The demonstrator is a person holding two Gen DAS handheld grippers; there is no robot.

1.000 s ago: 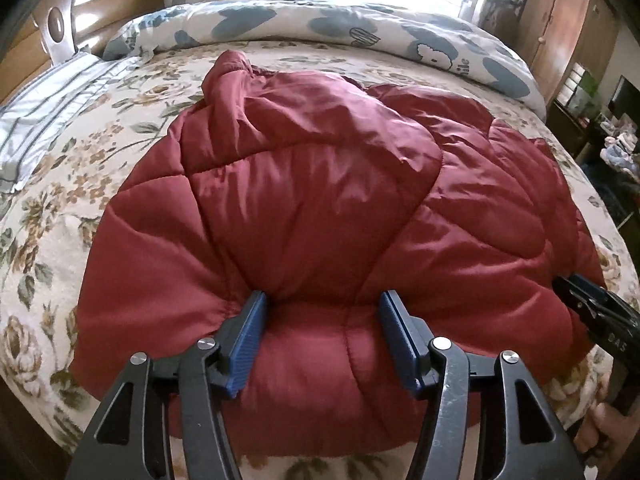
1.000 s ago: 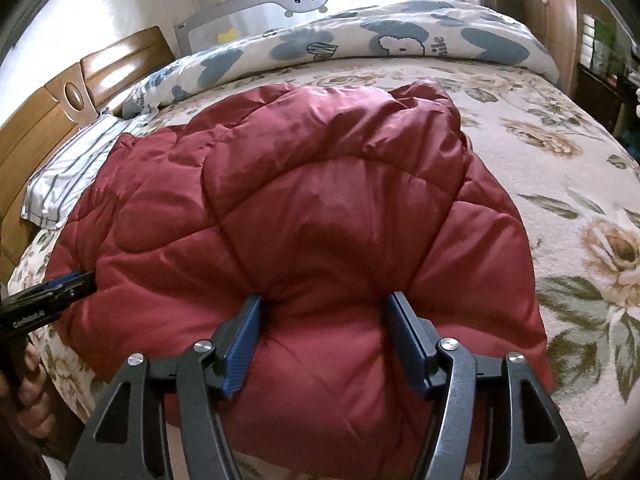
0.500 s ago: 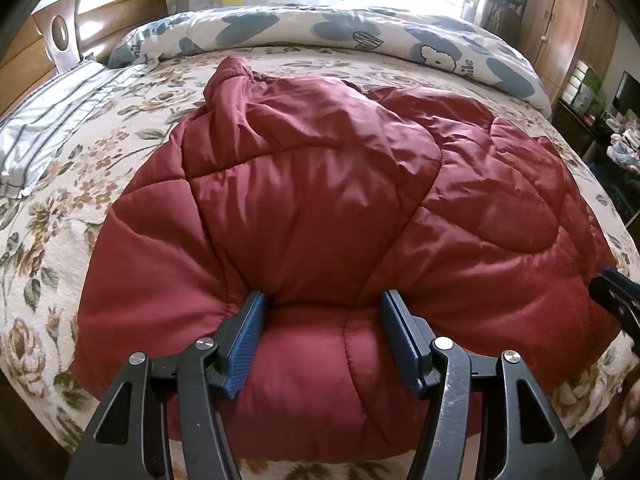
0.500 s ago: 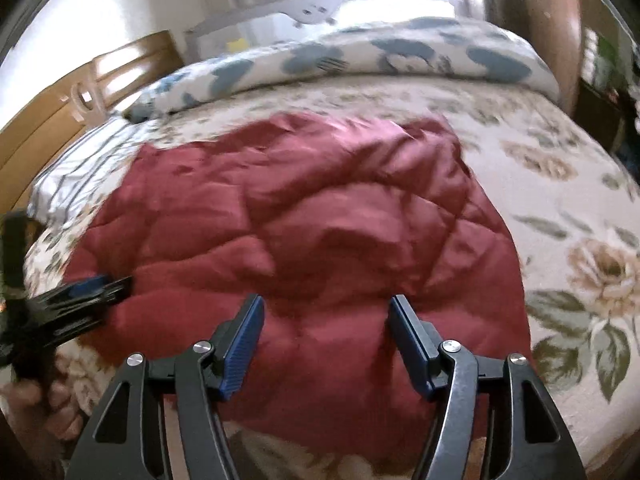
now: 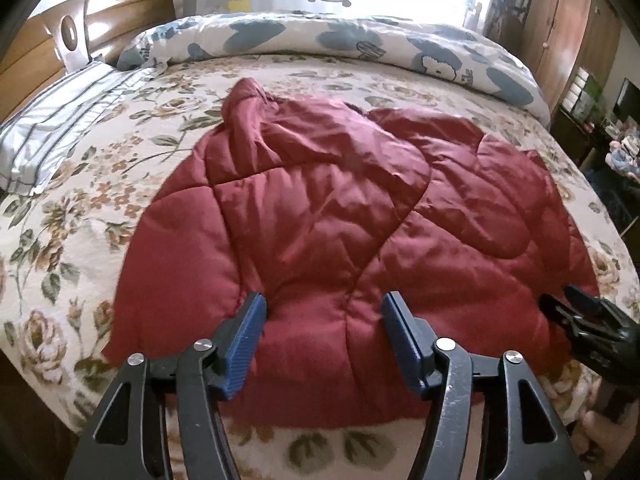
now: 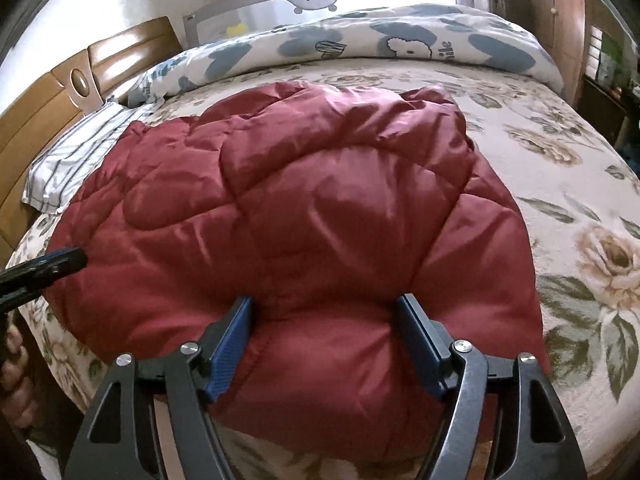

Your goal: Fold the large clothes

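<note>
A dark red quilted puffy garment (image 5: 340, 216) lies spread on the bed, also in the right wrist view (image 6: 304, 216). My left gripper (image 5: 324, 332) is open, its blue pads on either side of the garment's near left hem. My right gripper (image 6: 326, 330) is open with the near right hem bulging between its pads; whether the pads press the fabric I cannot tell. The right gripper's tip (image 5: 576, 312) shows at the right edge of the left wrist view, the left gripper's tip (image 6: 52, 266) at the left edge of the right wrist view.
The bed has a floral cover (image 5: 80, 184). A rolled blue-and-white duvet (image 5: 360, 44) lies along the far side. A striped pillow (image 5: 60, 120) and wooden headboard (image 5: 36, 52) are at the left. A wooden wardrobe (image 5: 568, 20) and cluttered shelves stand at the right.
Both grippers have drawn back toward the bed's near edge and lifted slightly; the garment looks flatter and farther away. Both stayed open at the near hem.
</note>
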